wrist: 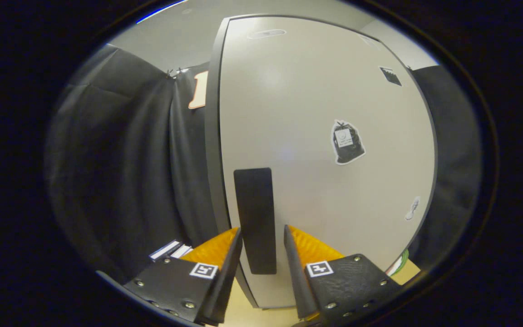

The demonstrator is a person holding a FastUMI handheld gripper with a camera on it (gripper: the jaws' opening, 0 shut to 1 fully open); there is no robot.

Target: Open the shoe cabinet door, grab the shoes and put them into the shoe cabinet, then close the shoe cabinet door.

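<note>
The shoe cabinet's pale door (pixel 316 113) stands straight ahead of me, with a dark side edge (pixel 212 150) along its left. A tall black handle strip (pixel 254 218) runs down the door near that edge. My gripper (pixel 262 228) is open, and its two fingers straddle the lower half of the handle. The left fingertip (pixel 236 240) sits right at the handle's left side. A narrow gap shows between the right fingertip (pixel 288 240) and the handle. The door looks shut against the cabinet.
Stuck on the door are a black bag sticker (pixel 347 141), a small black marker (pixel 390 76) and a small shoe-shaped sticker (pixel 412 209). Black cloth (pixel 125 159) hangs left of the cabinet. A white-and-blue object (pixel 170 250) lies low on the left, over pale floor (pixel 243 313).
</note>
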